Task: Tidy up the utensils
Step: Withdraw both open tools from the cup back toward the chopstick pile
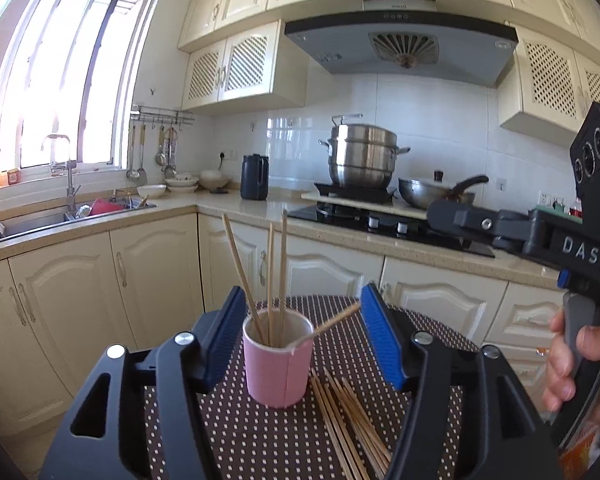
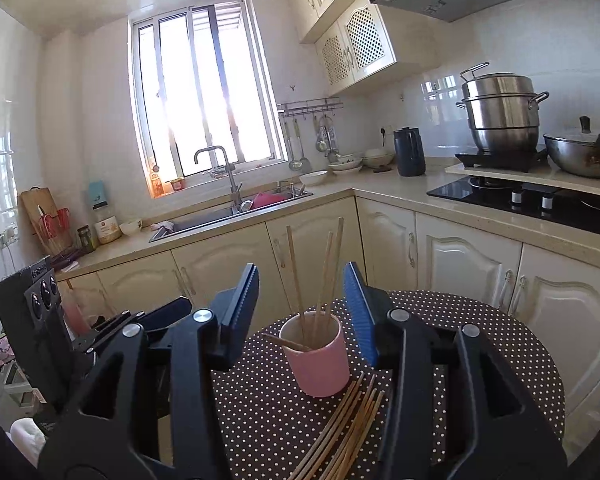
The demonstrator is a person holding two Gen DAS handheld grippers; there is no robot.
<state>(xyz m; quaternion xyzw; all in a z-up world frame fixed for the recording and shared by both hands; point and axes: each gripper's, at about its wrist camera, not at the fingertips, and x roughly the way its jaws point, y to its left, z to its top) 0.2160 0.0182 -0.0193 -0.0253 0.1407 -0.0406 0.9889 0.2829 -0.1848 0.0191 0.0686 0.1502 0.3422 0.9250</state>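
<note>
- The pink cup point(image 1: 278, 364) stood on the dotted mat point(image 1: 260, 440), holding four chopsticks point(image 1: 283, 272): three upright, one tilted across its rim.
- Loose sticks point(image 1: 348, 420) lay on the mat just beside the cup.
- The left gripper point(image 1: 304, 336) was spread apart, empty, framing the cup without touching.
- The right gripper point(image 2: 304, 300) likewise gaped before the cup, holding nothing.

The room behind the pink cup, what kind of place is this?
A home kitchen, most likely. A stacked stainless steel steamer pot stands on a black gas hob under a grey range hood, and a steel sink with a tall tap sits below the window.
</note>
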